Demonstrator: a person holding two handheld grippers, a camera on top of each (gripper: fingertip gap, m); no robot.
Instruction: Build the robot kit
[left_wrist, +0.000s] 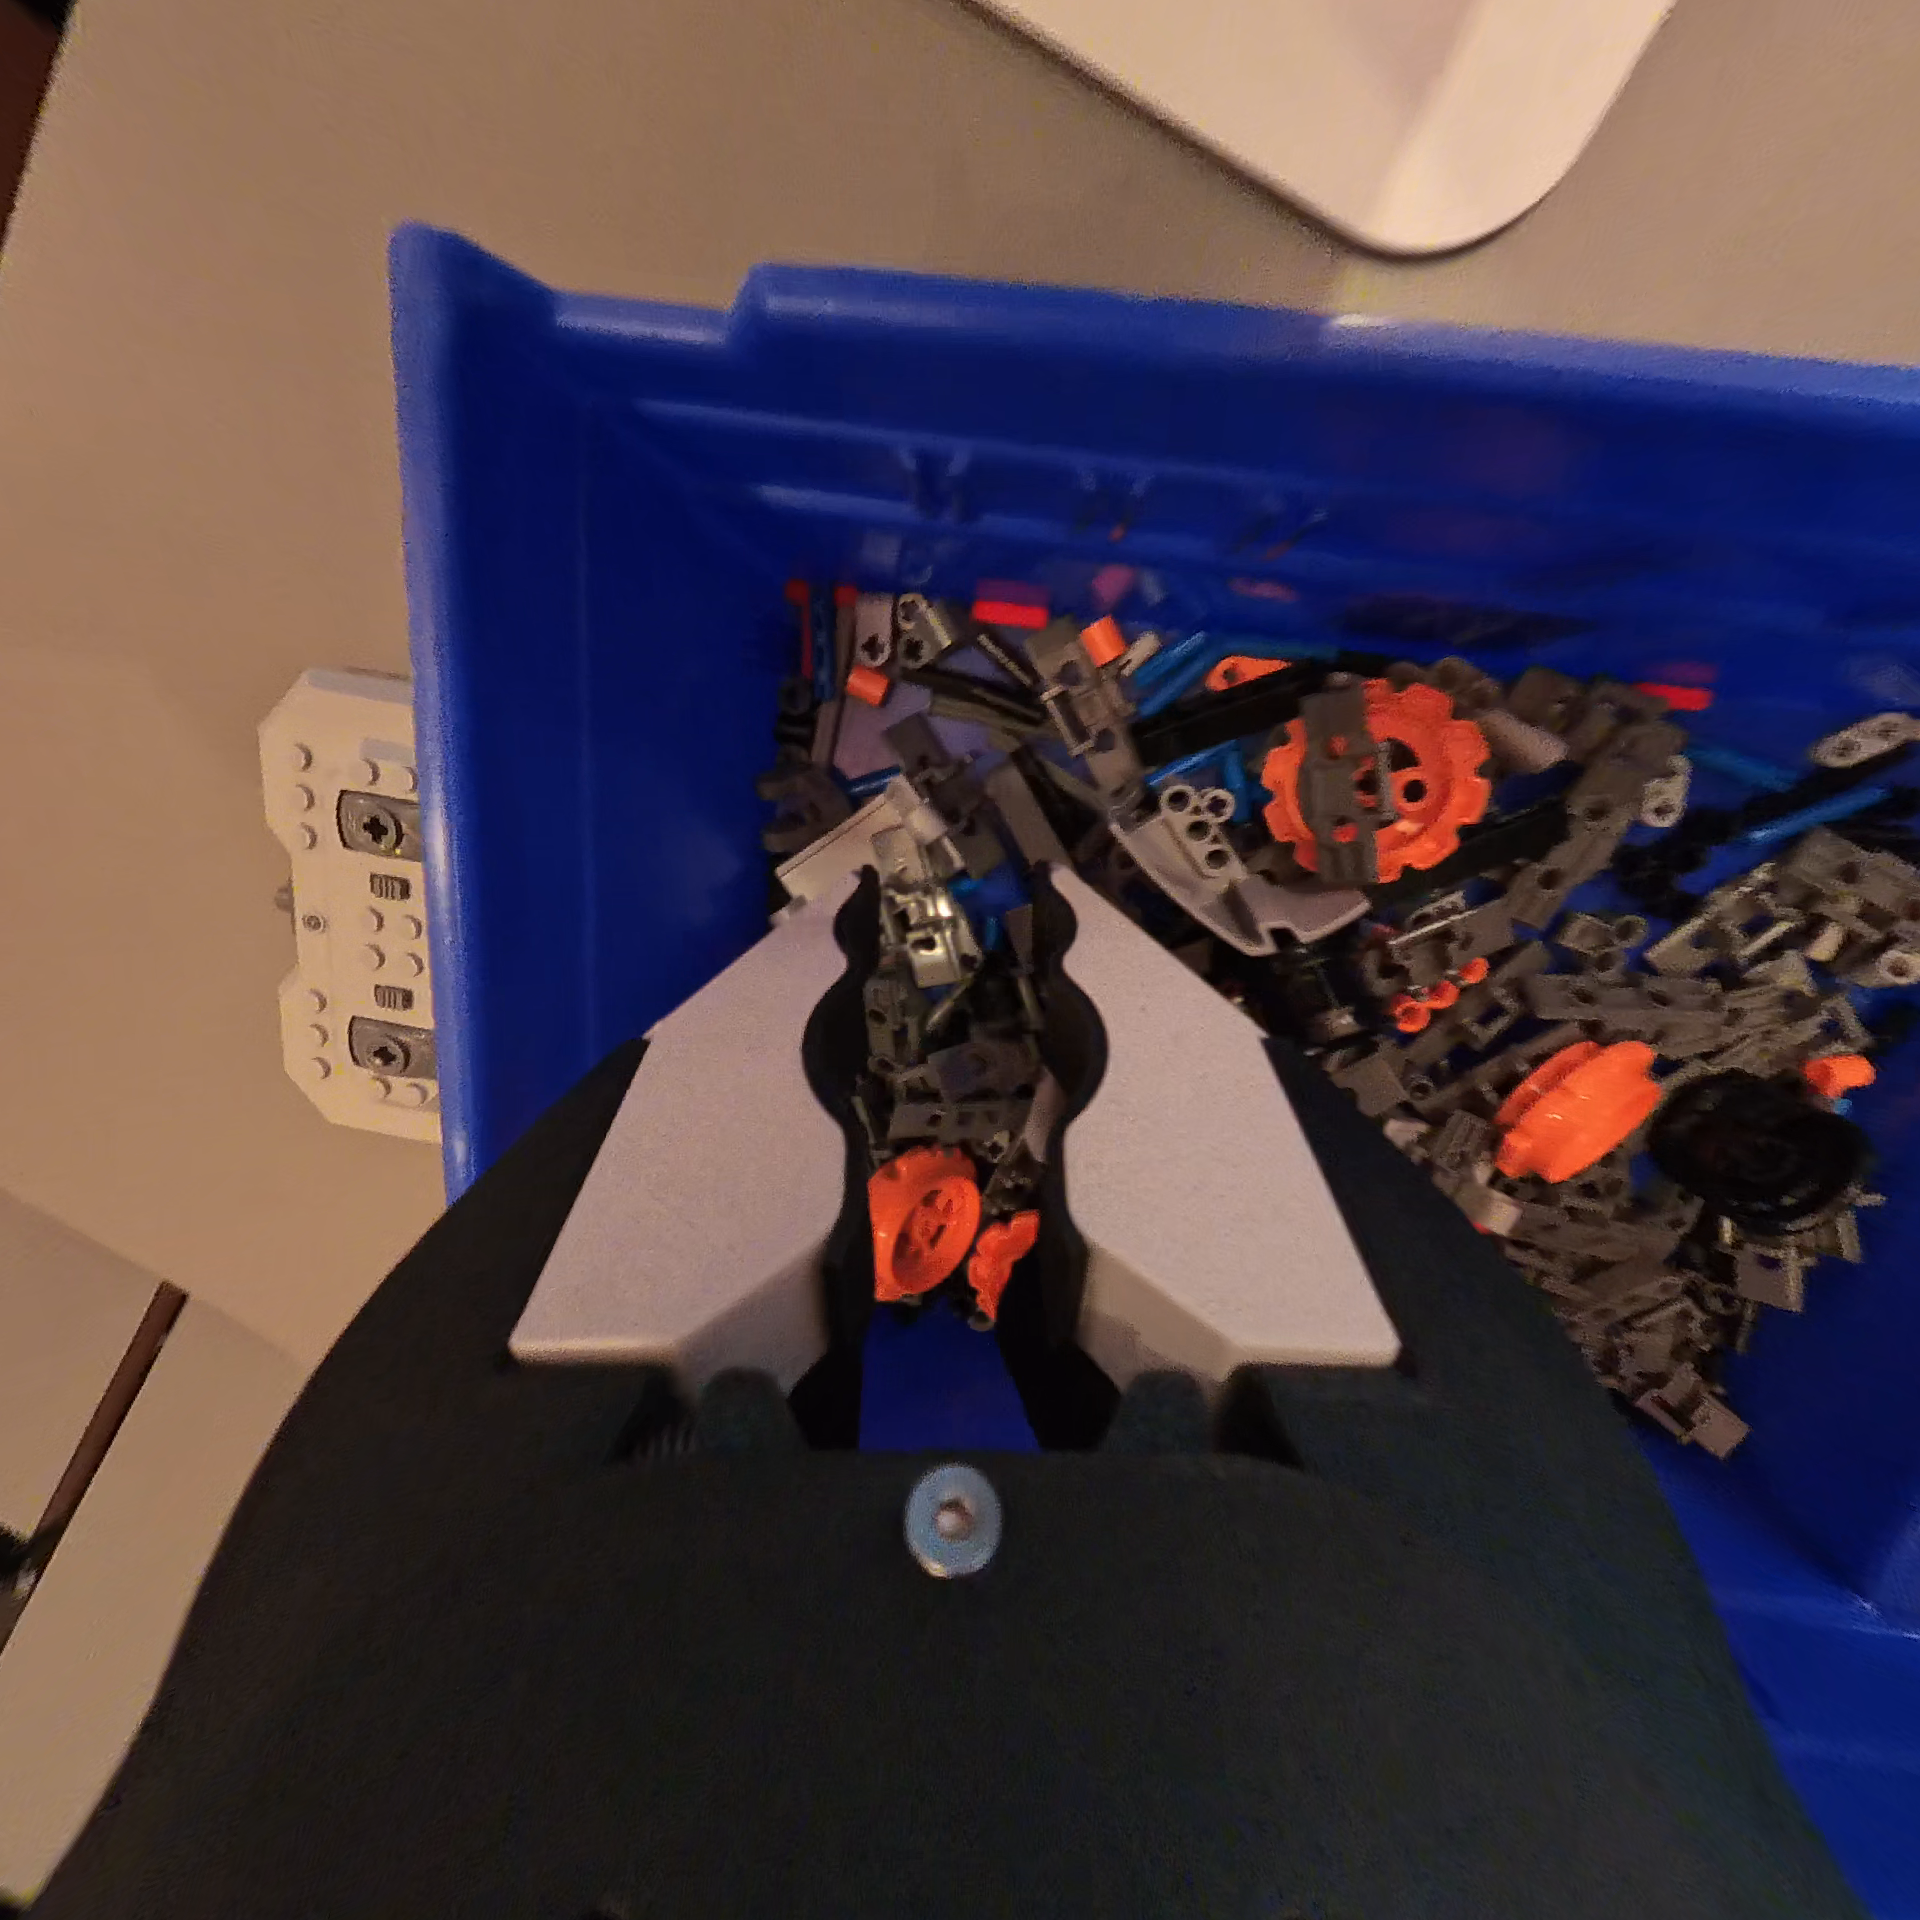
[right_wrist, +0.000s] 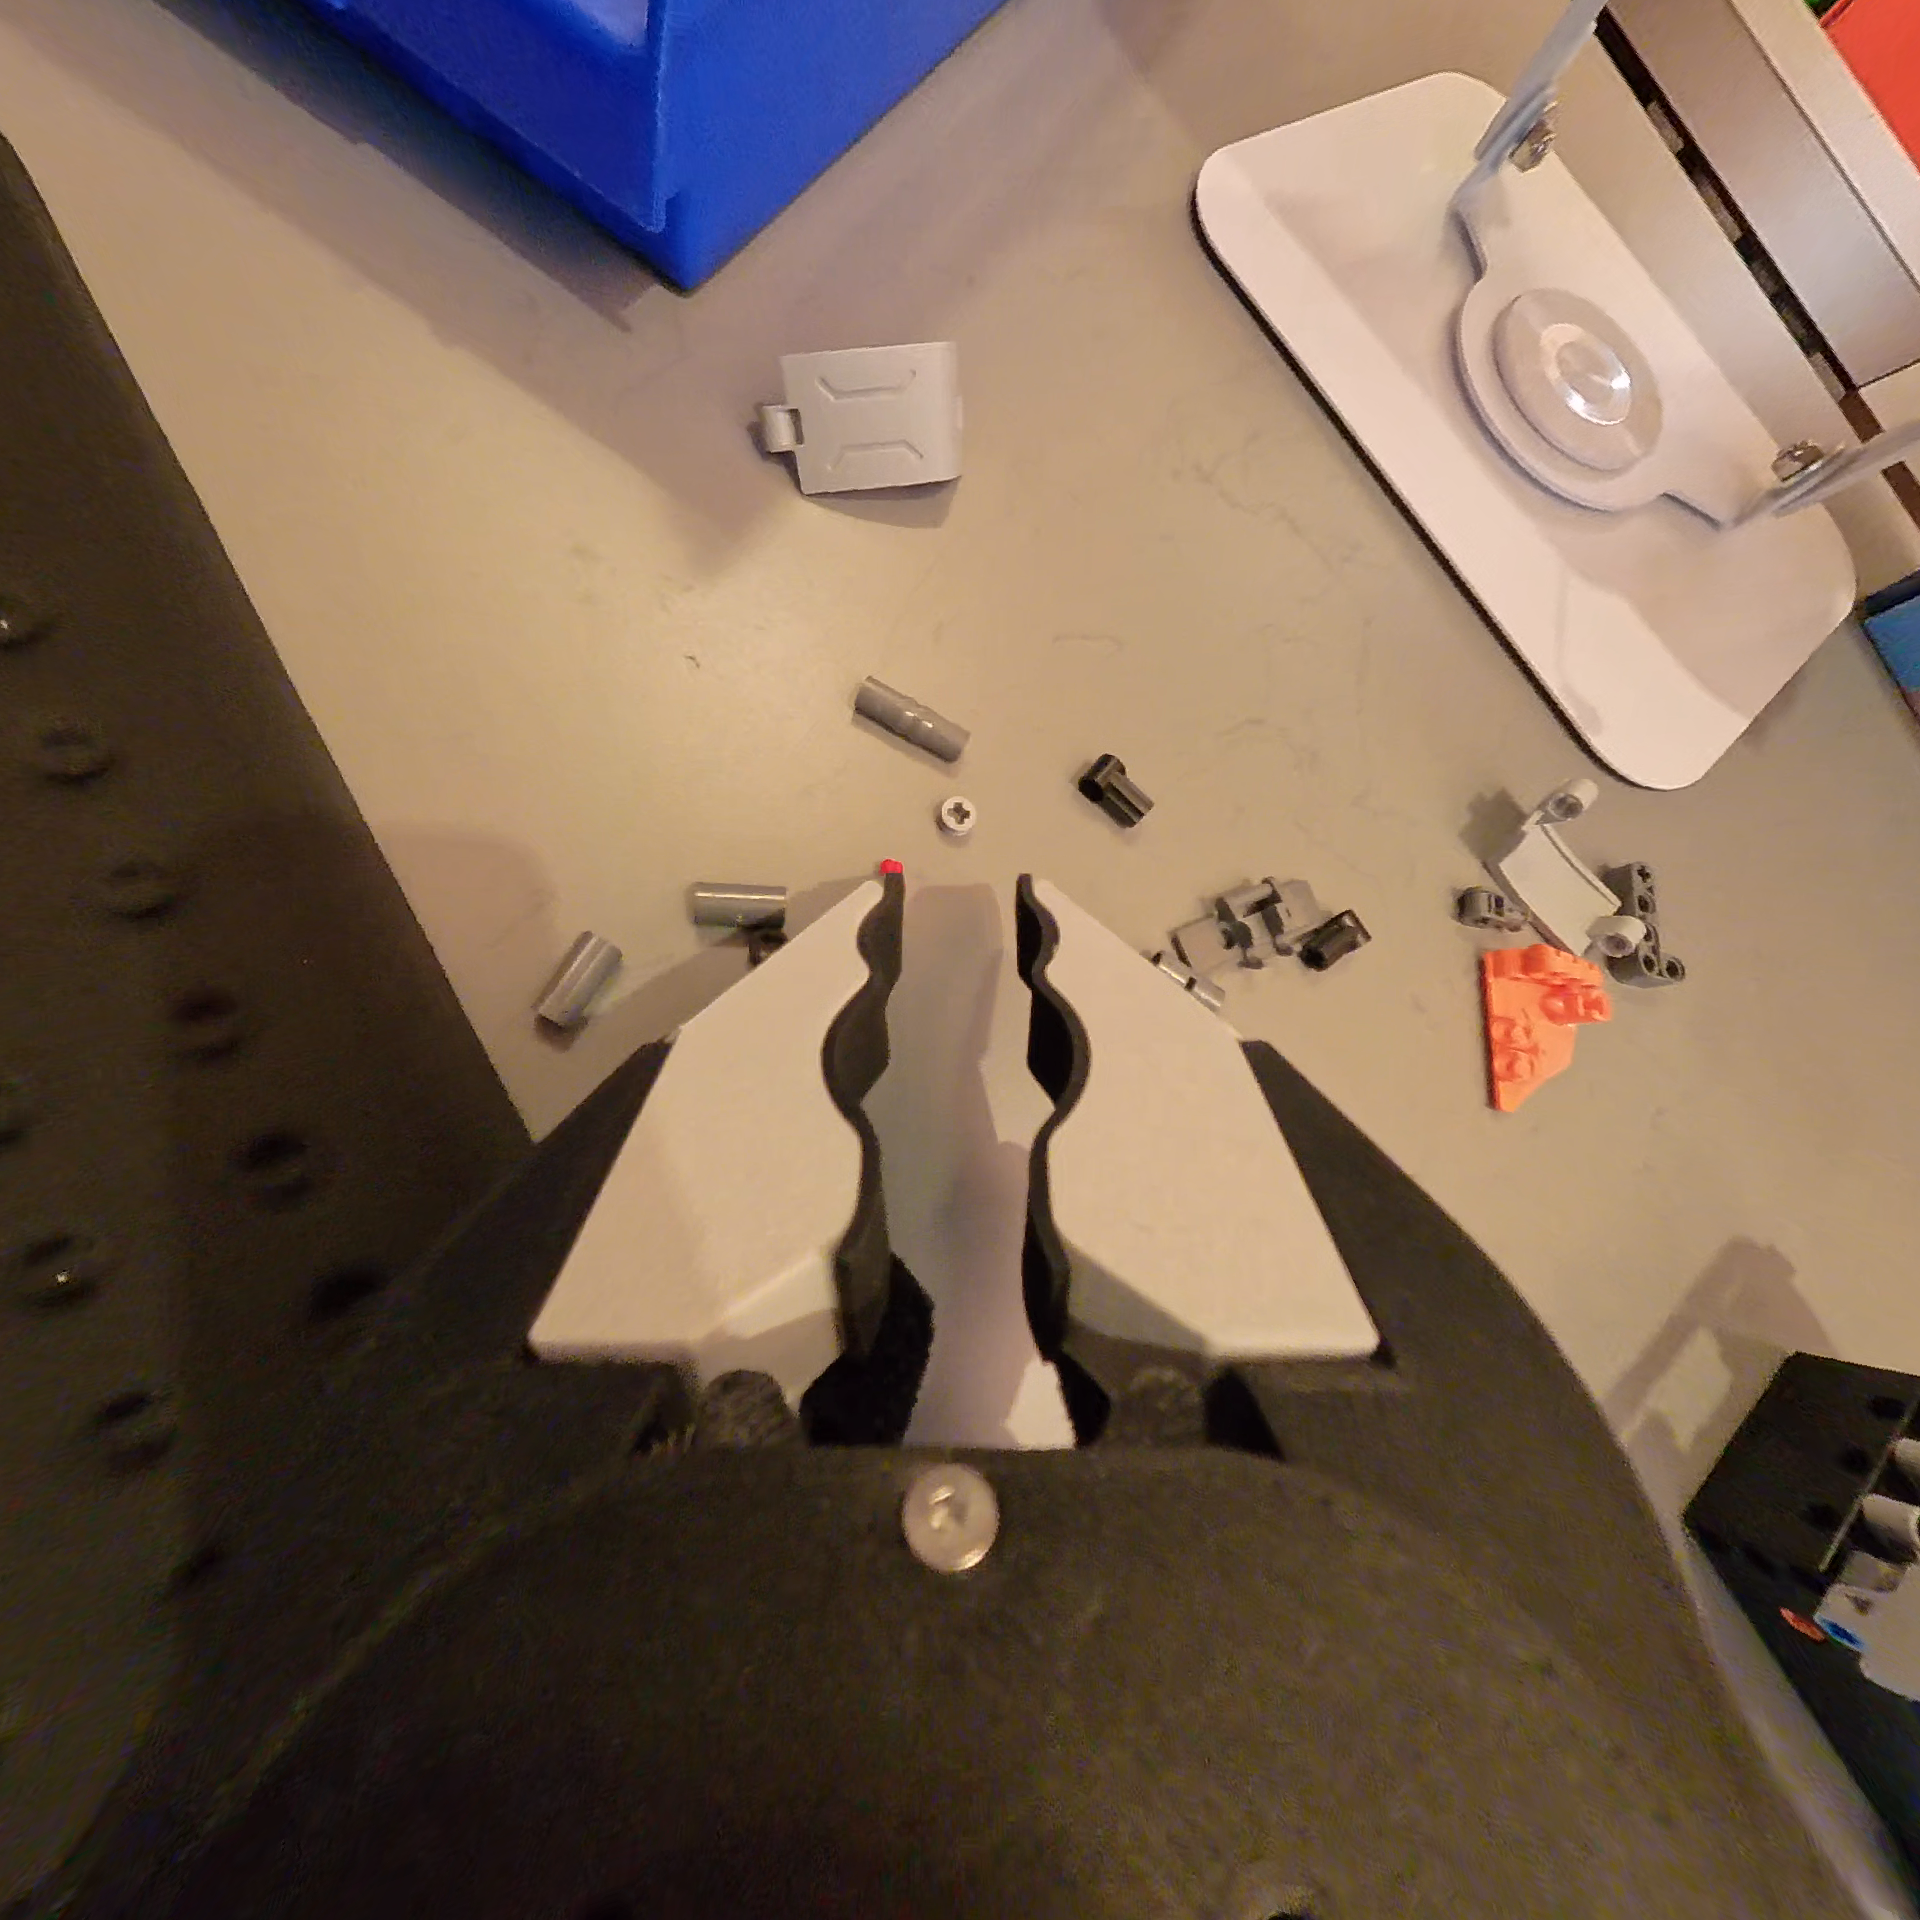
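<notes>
A: Largest first?

B: Bench (right_wrist: 520, 582), grey-beige, carrying everything. Next, blue bin (left_wrist: 623, 520), open-topped, holding a heap of parts (left_wrist: 1558, 1018) in grey, black, blue and orange. Then a white stand base (right_wrist: 1351, 436), flat with rounded corners, well apart from the bin.

A: The tongs?

B: Left tongs (left_wrist: 951, 894) reach down into the bin at the heap's left end, jaws a narrow way apart. A light grey connector (left_wrist: 920, 914) shows between the tips. I cannot tell if it is pinched or just lying in the heap below, because the view is blurred. Right tongs (right_wrist: 961, 883) hang over bare bench, slightly spread, with nothing between the jaws.

A: Middling items?

B: White block with cross-holes (left_wrist: 343, 904), on the bench against the bin's outer left wall. Grey panel (right_wrist: 873, 416), lying flat between the bin and the right tongs. Orange toothed wheel (left_wrist: 1371, 779), on top of the heap. Orange wedge plate (right_wrist: 1538, 1023), to the right of the right tongs, just beside a cluster of grey links (right_wrist: 1558, 894).

A: Smallest?

B: Grey sleeve (right_wrist: 909, 717) and black connector (right_wrist: 1115, 790), ahead of the right tongs. Two grey tubes (right_wrist: 738, 902), to their left. Round grey bush (right_wrist: 956, 814), nearest the tips. Red speck (right_wrist: 888, 865), at the left fingertip.
</notes>
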